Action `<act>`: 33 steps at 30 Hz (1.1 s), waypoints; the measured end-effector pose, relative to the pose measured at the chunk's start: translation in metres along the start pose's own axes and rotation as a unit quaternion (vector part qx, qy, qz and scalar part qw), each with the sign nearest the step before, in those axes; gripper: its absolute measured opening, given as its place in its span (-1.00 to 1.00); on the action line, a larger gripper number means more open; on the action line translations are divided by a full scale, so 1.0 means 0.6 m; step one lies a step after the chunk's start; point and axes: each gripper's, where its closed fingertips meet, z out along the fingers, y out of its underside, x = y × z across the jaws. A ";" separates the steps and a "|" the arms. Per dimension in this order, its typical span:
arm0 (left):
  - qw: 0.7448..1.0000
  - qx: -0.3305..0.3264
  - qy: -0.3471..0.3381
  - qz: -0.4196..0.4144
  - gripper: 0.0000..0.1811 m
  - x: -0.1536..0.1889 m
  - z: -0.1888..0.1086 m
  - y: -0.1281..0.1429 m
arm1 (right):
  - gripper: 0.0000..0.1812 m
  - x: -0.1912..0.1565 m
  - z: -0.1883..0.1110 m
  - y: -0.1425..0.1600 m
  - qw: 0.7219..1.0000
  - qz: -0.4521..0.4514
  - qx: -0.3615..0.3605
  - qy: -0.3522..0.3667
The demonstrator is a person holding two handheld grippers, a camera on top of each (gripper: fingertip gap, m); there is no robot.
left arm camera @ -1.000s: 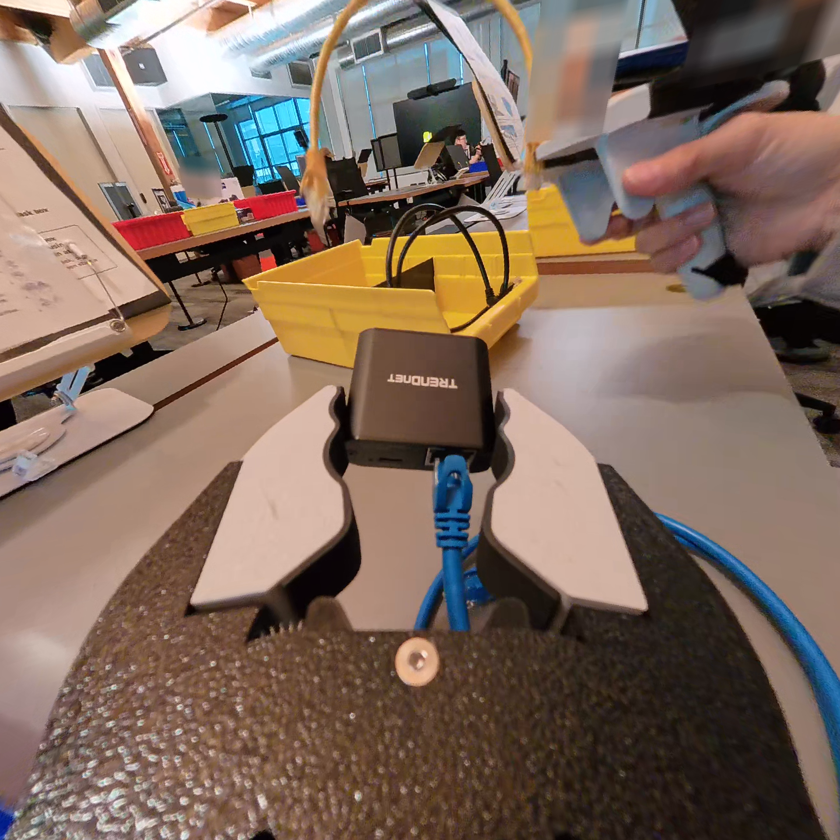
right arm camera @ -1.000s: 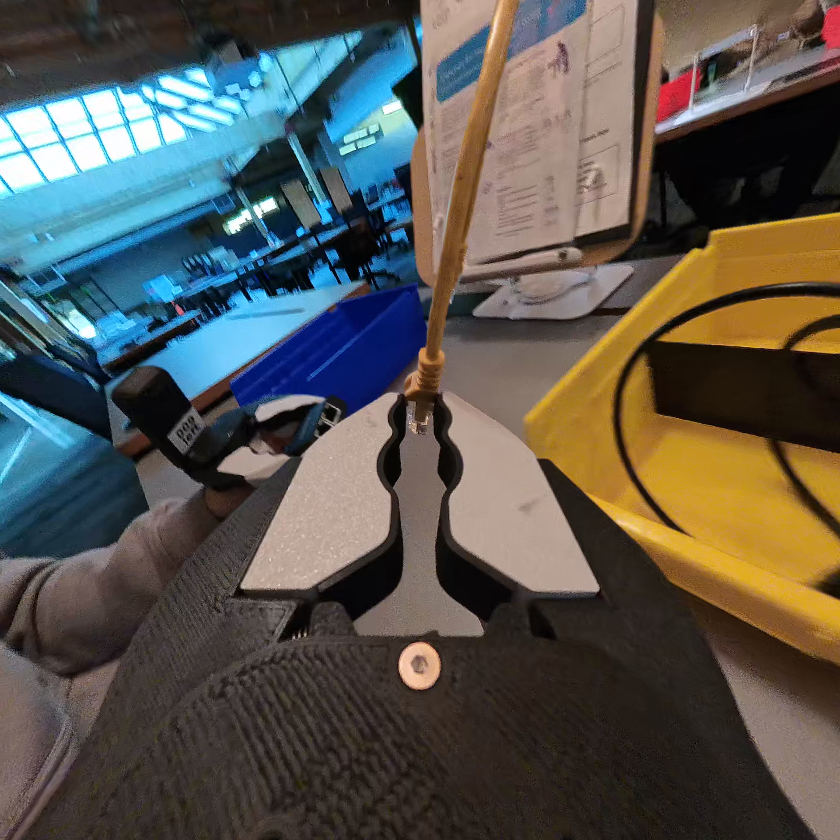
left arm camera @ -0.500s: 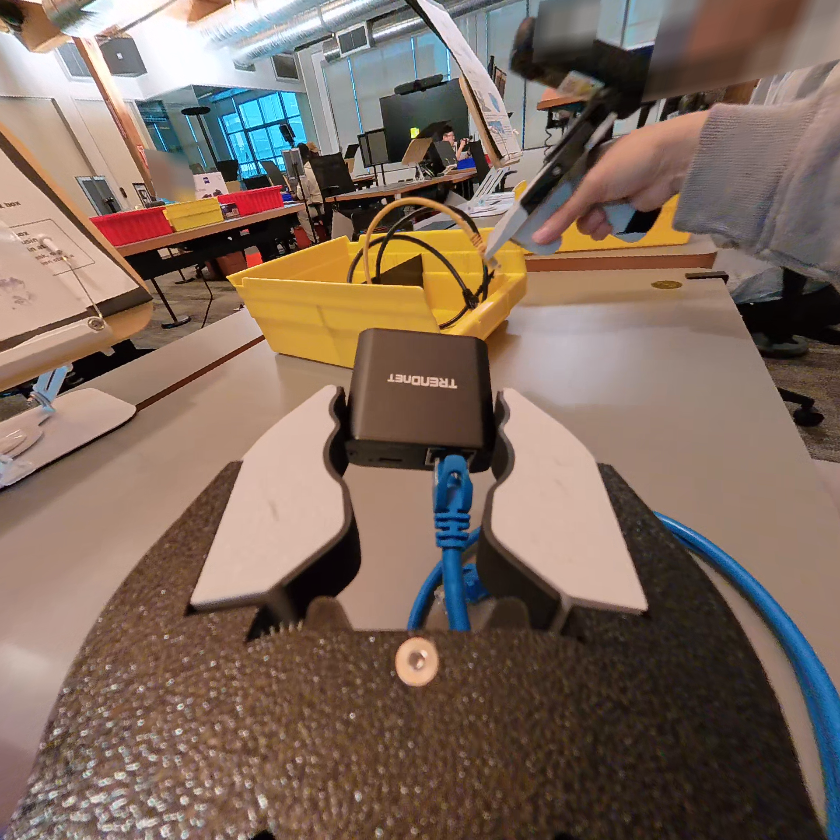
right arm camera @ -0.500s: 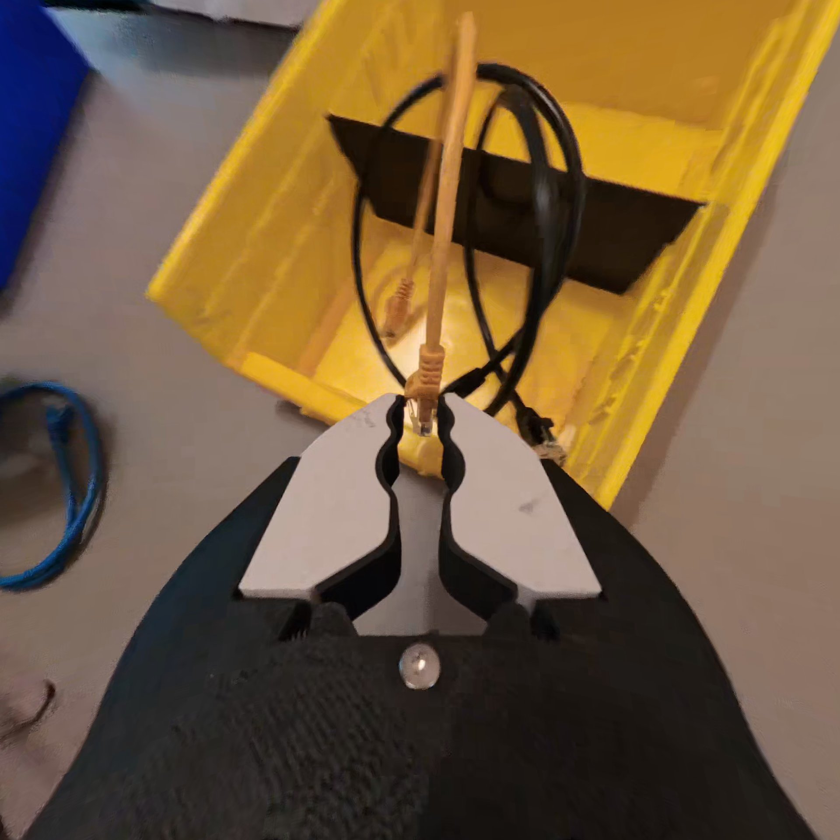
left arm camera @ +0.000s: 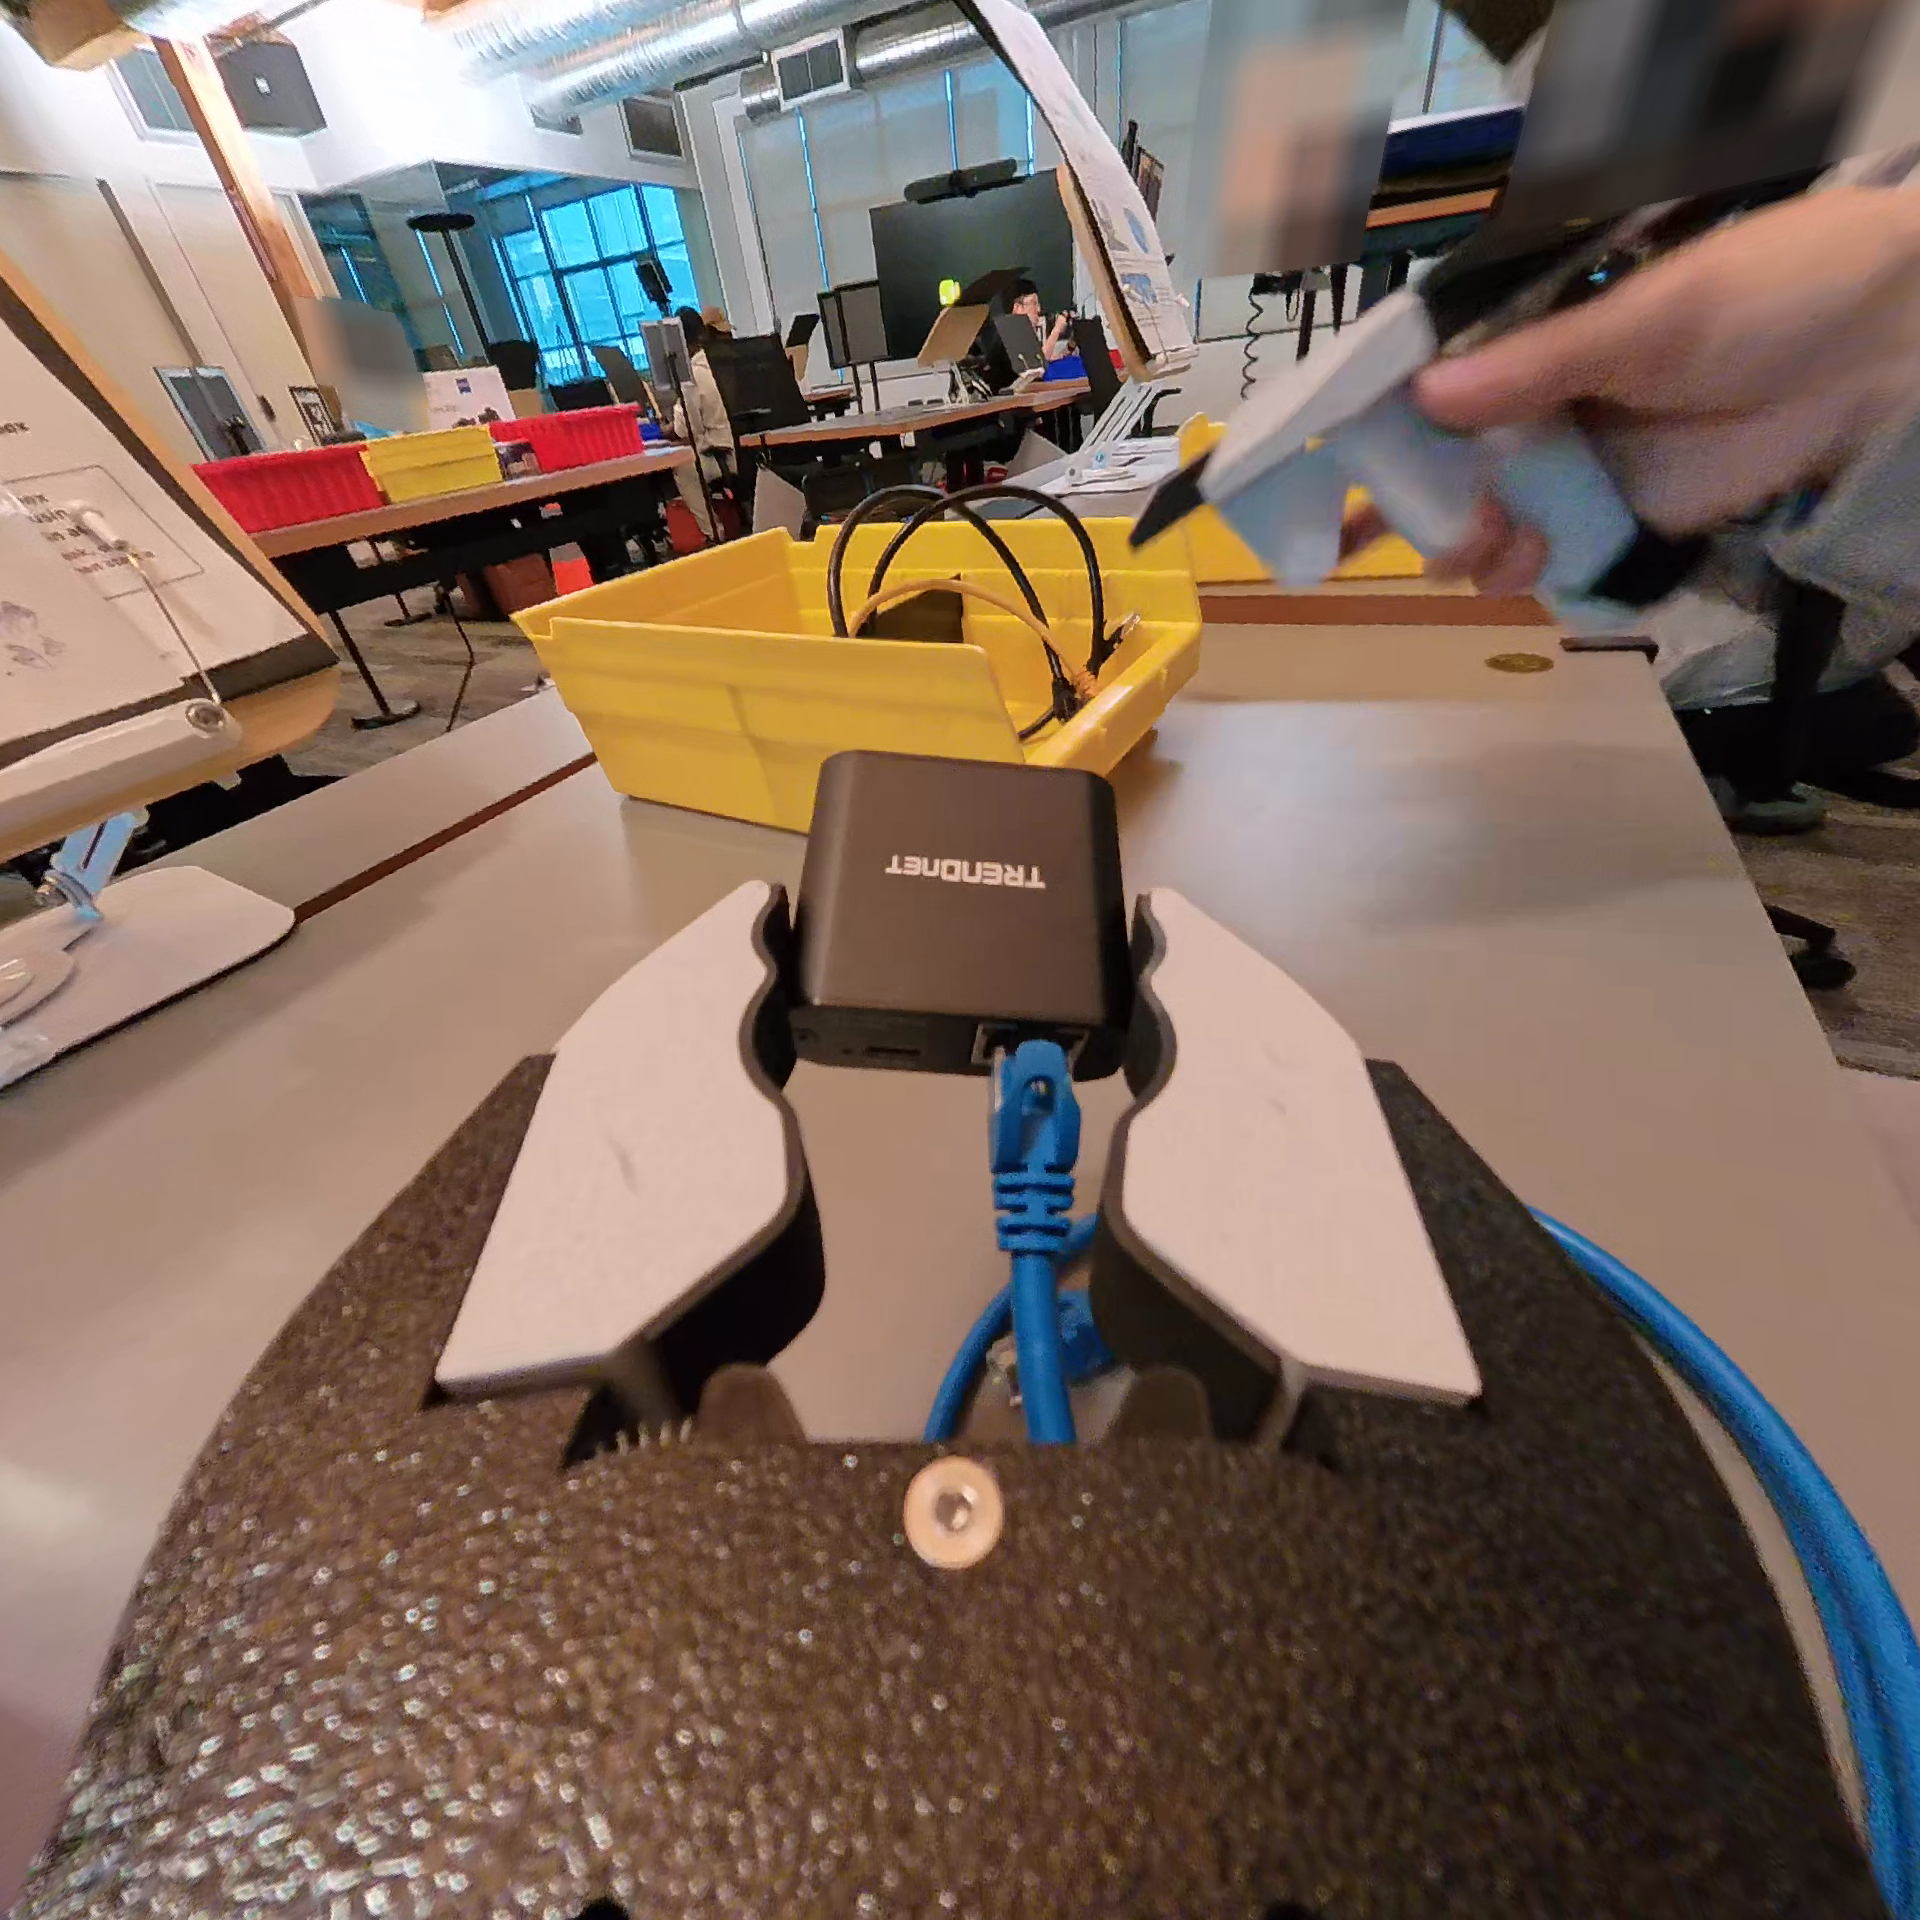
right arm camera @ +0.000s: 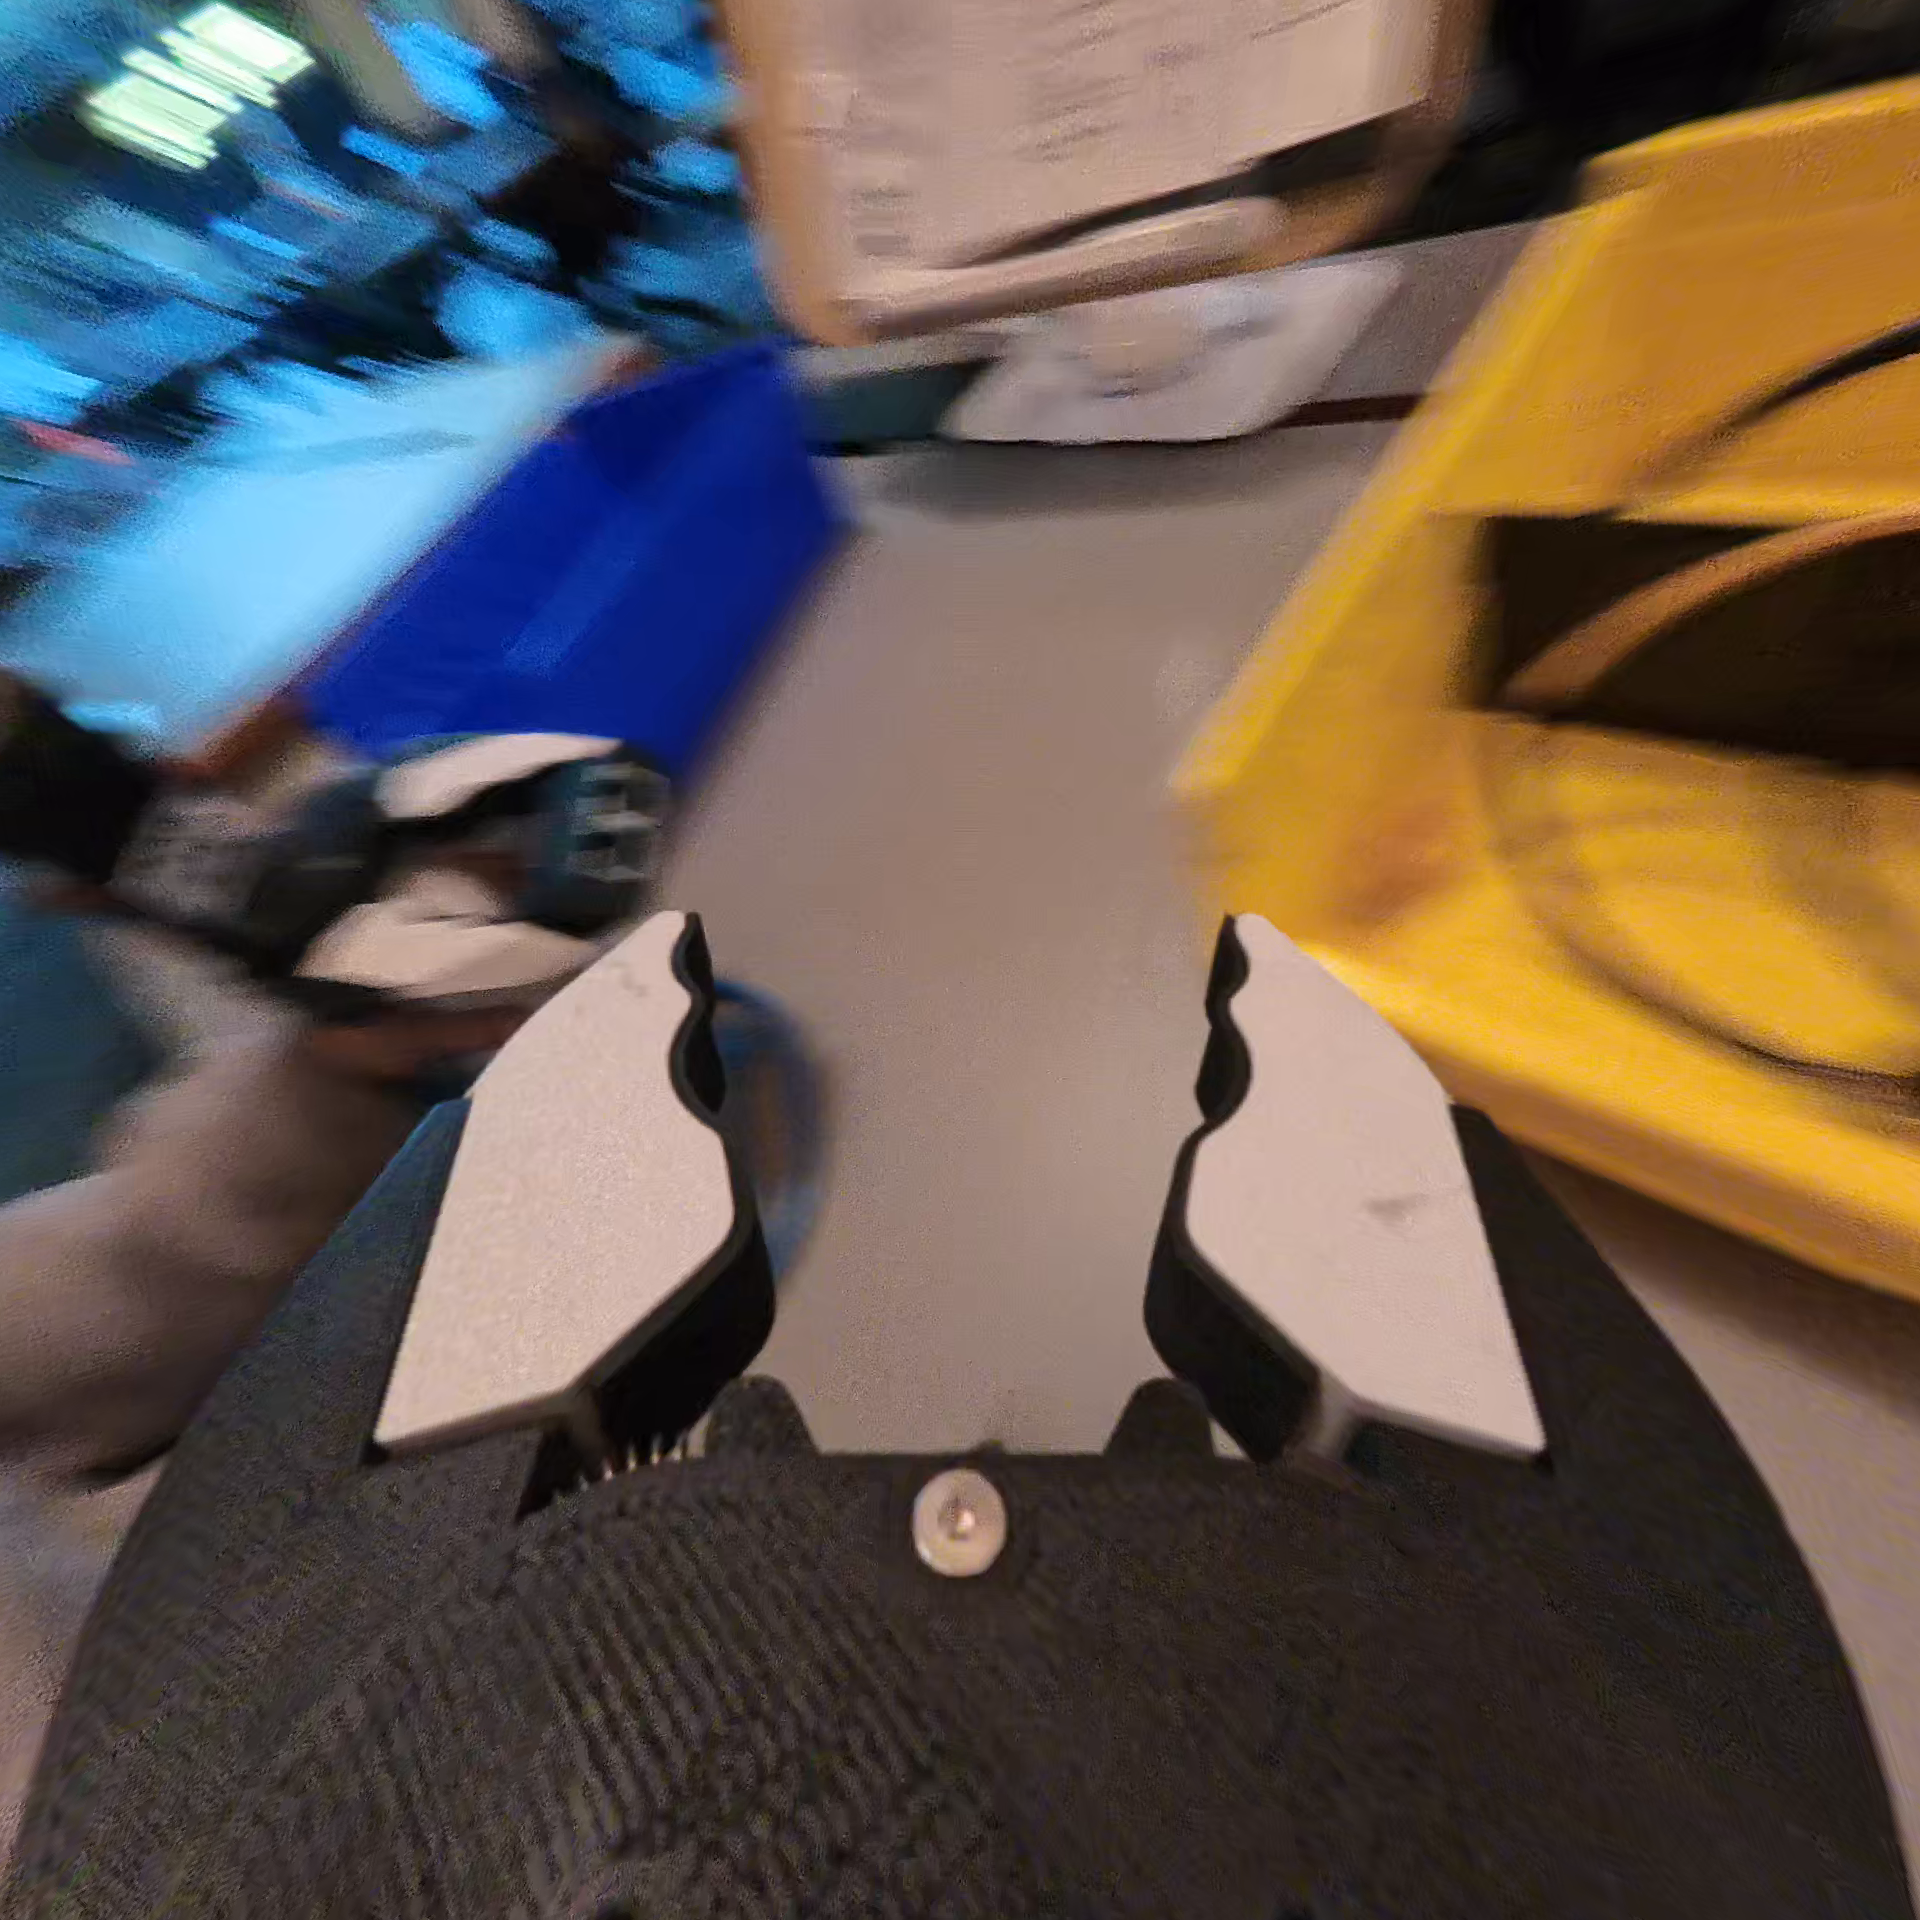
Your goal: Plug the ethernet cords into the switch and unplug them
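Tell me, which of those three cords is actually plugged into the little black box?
The blue cord: its plug sits in the switch. The black cord and orange cord lie in the yellow bin.

My right wrist view is motion-smeared: the yellow bin (right arm camera: 1621, 831), blue bin (right arm camera: 603, 582) and left gripper (right arm camera: 499, 862) show only as streaks. In my left wrist view the blue cord (left arm camera: 1787, 1538) runs off the right edge, and the right gripper (left arm camera: 1174, 509) is blurred, its jaw spacing unreadable there.
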 end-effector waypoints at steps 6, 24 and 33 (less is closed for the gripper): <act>0.995 0.069 0.016 0.075 -0.33 0.034 -0.007 -0.040 | -0.18 -0.197 0.093 0.059 0.916 0.230 0.016 -0.329; 0.974 0.005 0.119 0.191 -0.42 0.081 -0.068 -0.094 | -0.73 -0.188 0.011 0.052 0.847 -0.516 -0.124 0.030; 0.949 -0.062 0.128 0.282 -0.71 0.126 -0.054 -0.092 | -0.74 -0.205 0.031 0.070 0.732 -0.647 -0.192 0.093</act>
